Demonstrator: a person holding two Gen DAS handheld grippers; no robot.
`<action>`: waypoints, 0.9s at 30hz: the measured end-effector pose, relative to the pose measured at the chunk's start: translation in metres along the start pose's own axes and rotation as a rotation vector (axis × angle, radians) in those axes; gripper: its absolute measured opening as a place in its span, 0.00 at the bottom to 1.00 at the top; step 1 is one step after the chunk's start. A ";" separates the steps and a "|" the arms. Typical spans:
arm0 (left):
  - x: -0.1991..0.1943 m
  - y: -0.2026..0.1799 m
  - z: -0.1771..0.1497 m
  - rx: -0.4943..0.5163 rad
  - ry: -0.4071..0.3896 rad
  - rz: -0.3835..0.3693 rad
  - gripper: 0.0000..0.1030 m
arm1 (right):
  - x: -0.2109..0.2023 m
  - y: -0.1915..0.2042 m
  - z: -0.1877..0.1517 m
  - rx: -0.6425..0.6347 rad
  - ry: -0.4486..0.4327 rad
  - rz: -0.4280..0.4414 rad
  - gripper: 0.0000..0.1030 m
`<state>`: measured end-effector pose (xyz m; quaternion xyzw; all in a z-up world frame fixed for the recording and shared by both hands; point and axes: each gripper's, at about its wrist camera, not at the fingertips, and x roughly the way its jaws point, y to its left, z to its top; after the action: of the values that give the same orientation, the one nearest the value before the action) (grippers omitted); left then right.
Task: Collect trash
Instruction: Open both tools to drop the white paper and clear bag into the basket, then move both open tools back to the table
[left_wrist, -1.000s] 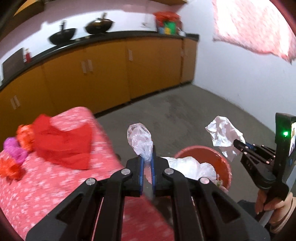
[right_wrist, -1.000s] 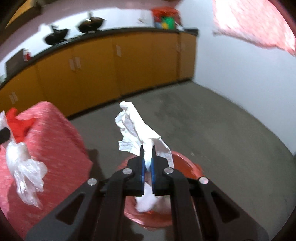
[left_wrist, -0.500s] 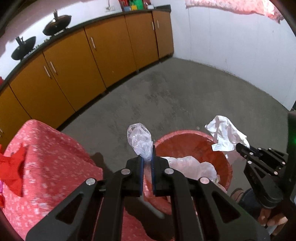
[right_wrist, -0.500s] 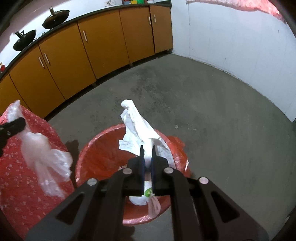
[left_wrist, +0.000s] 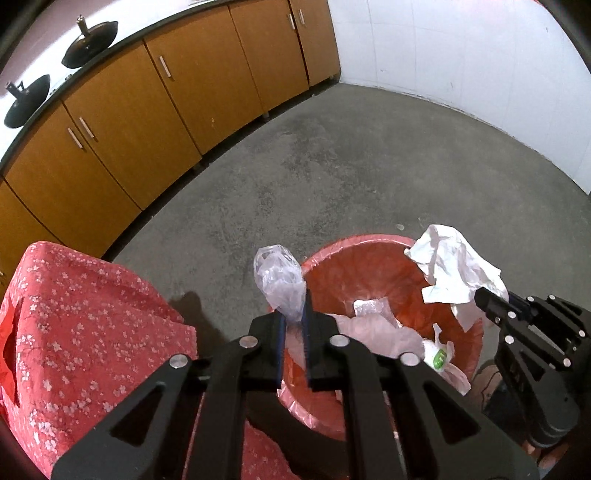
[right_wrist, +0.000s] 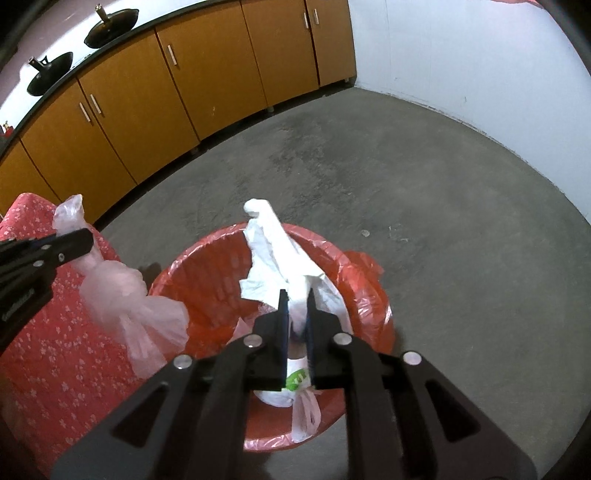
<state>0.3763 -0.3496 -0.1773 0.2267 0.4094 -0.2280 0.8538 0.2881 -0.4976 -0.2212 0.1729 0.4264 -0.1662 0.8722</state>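
Both tools' jaws have just been opening over the red bin (right_wrist: 354, 295): left tool (left_wrist: 293, 325) barely grips clear plastic bag (left_wrist: 277, 273), right tool (right_wrist: 295, 317) white wrapper (right_wrist: 273, 251); release remains.

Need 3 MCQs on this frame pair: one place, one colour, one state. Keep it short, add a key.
1. Where is the white crumpled paper relative to the red bin?
A. Above the bin's opening
B. On the cabinets
C. Flat on the floor

2. What colour is the liner of the bin?
A. Blue
B. Red
C. Black

3. What is between the fingers of the left hand-held gripper?
A. Nothing
B. A black pan
C. A clear plastic bag

Key: 1 A, in the right wrist view the paper sits in the right hand-held gripper with the bin's opening behind it. 2 B, red film folds over the rim. 3 C, the clear bag sticks up between the two blue pads; both sets of jaws have just been opening.
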 end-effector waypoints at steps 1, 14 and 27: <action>0.001 0.000 0.000 -0.002 0.003 0.002 0.13 | 0.001 0.002 -0.001 0.001 0.002 0.003 0.12; -0.001 0.014 0.003 -0.077 -0.005 -0.031 0.34 | -0.011 0.011 -0.004 -0.030 -0.006 0.014 0.21; -0.058 0.052 -0.001 -0.195 -0.108 -0.038 0.34 | -0.052 0.038 0.009 -0.101 -0.089 0.025 0.22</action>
<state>0.3730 -0.2957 -0.1213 0.1221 0.3873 -0.2151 0.8881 0.2808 -0.4602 -0.1686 0.1266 0.3929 -0.1410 0.8998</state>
